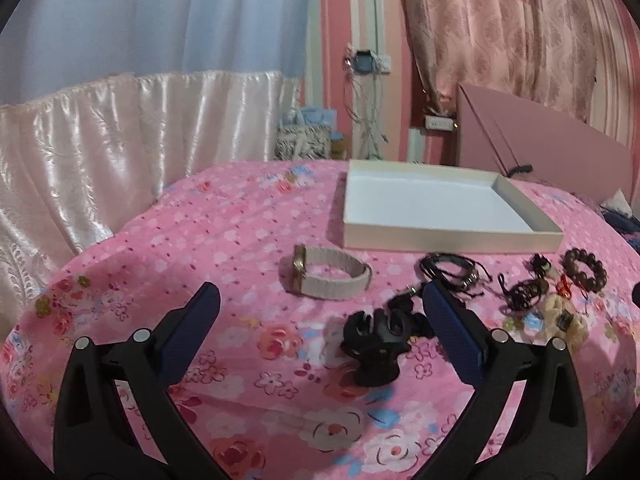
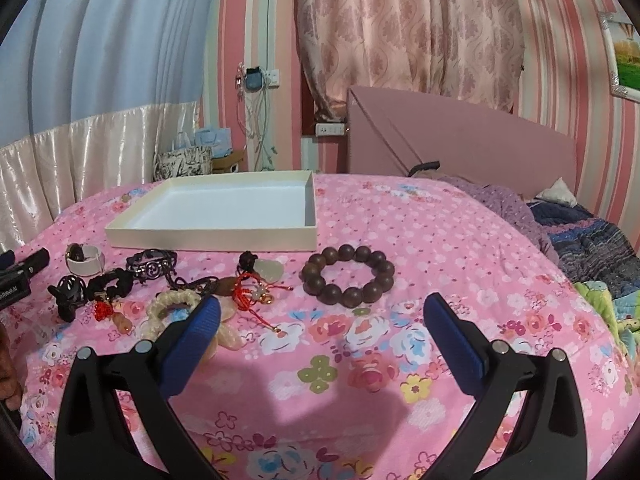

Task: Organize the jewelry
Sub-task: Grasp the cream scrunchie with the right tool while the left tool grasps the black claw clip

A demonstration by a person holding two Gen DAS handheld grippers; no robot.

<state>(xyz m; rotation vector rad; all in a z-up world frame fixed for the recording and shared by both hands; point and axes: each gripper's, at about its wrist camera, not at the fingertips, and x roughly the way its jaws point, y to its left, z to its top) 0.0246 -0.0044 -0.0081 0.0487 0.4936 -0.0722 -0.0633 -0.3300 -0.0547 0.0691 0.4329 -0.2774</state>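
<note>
A shallow white box (image 1: 452,238) (image 2: 208,236) lies open on the pink floral bedspread. In front of it lie a beige-strap watch (image 1: 330,278) (image 2: 85,260), a black hair claw (image 1: 376,350) (image 2: 66,294), black cord bracelets (image 1: 454,270) (image 2: 152,266), a brown wooden bead bracelet (image 1: 584,270) (image 2: 347,274), red-cord charms (image 2: 256,288) and a cream woven ring (image 2: 172,306). My left gripper (image 1: 320,300) is open and empty, above the bedspread, the hair claw between its fingers. My right gripper (image 2: 322,308) is open and empty, just short of the bead bracelet.
A pink headboard (image 2: 460,140) stands behind the box. Rumpled purple and blue bedding (image 2: 580,236) lies at the right. A satin curtain (image 1: 100,152) hangs at the left. A patterned bag (image 2: 182,164) and wall sockets with cables (image 2: 256,80) are at the back.
</note>
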